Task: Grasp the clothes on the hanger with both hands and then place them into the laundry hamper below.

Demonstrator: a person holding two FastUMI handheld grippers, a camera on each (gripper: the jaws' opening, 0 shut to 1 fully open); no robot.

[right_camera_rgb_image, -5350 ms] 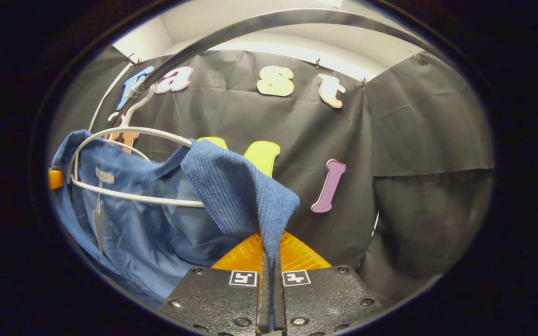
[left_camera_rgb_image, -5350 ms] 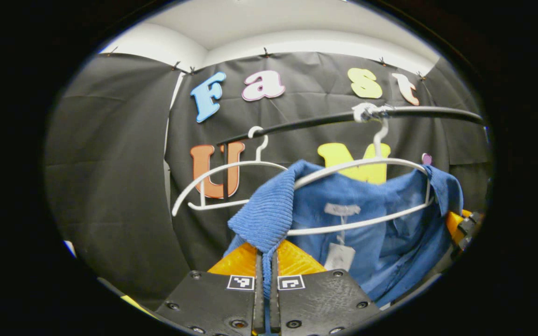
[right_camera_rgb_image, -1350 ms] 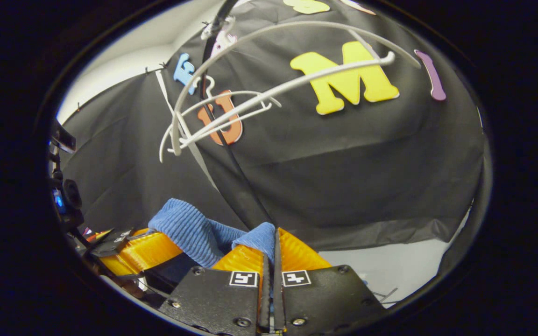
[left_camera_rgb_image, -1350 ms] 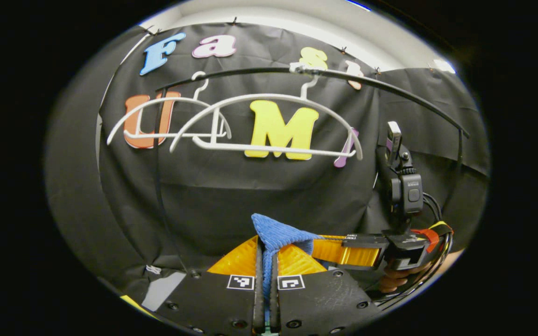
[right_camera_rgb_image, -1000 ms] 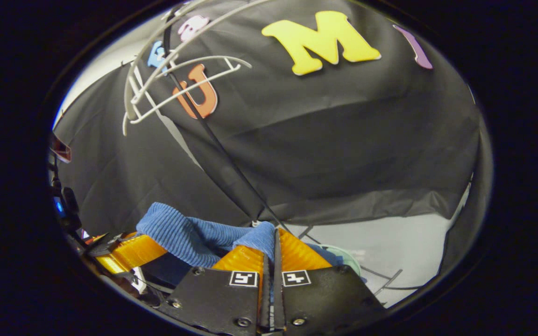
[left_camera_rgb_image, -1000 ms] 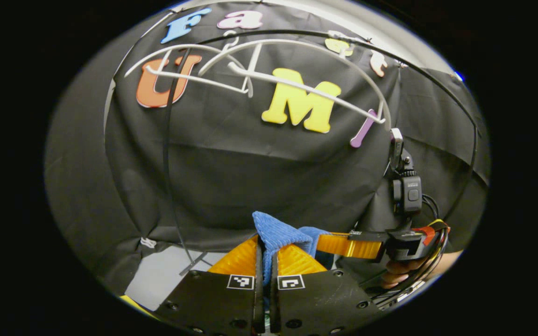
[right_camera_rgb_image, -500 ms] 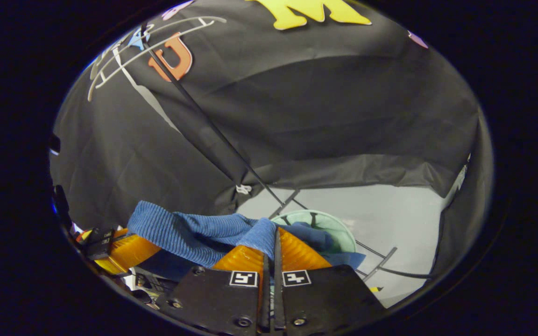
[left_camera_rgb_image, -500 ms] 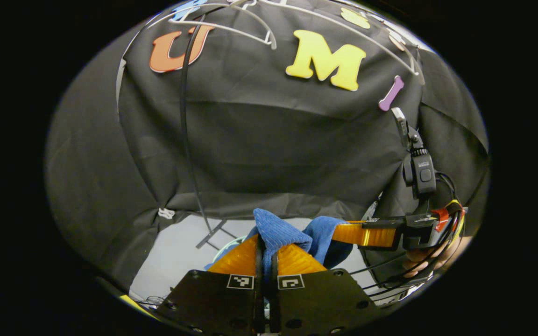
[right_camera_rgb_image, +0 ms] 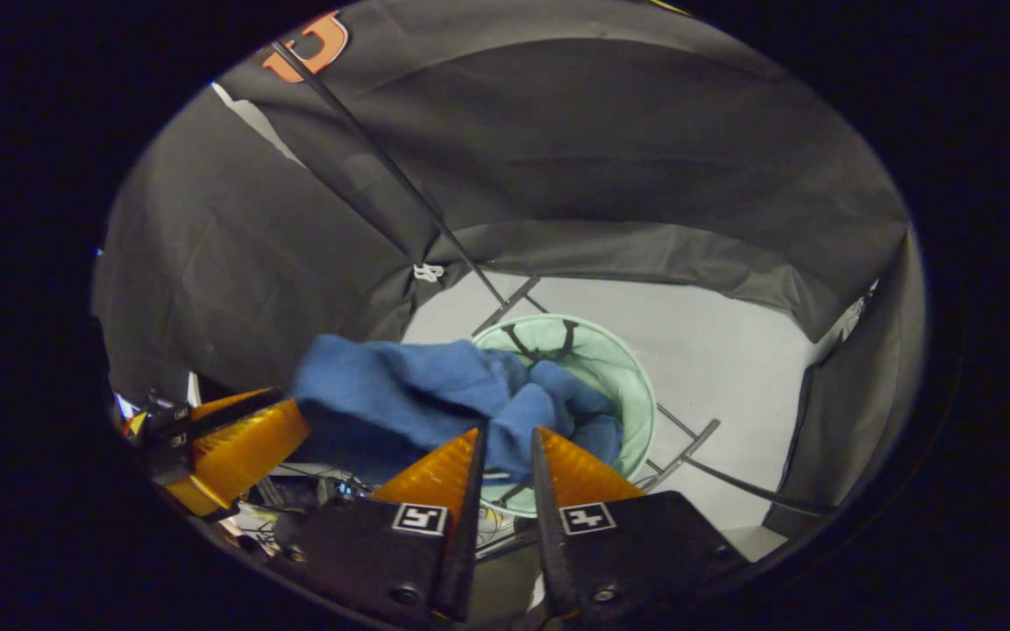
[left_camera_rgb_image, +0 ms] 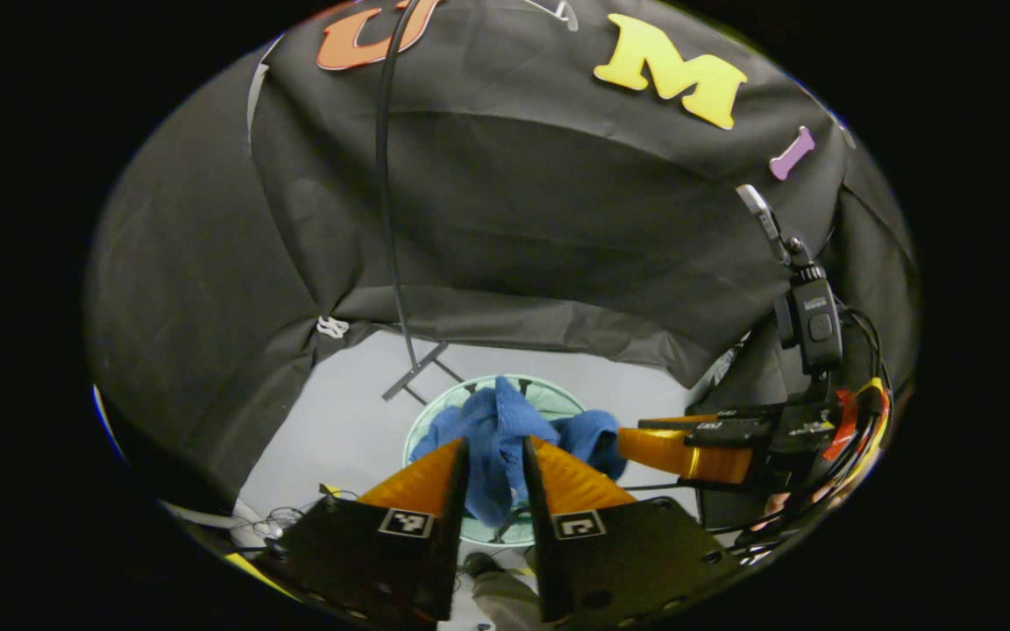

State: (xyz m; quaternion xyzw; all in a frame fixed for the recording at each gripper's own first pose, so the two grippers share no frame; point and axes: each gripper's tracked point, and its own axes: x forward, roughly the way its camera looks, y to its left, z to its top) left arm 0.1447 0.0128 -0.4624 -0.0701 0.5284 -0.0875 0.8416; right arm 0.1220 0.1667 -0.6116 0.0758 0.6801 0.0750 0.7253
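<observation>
Black cloth wall hung round the booth, its lower edge lifted off a pale grey floor, w/ a small white clip pinching a seam. A thin black rack pole ran down to crossed feet on the floor. Tangled cables lay near the bottom-left edge of the left gripper view.

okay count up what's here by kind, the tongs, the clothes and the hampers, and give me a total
Tongs: 2, the left tongs and the right tongs
Blue garment: 1
Green laundry hamper: 1
Total: 4
</observation>
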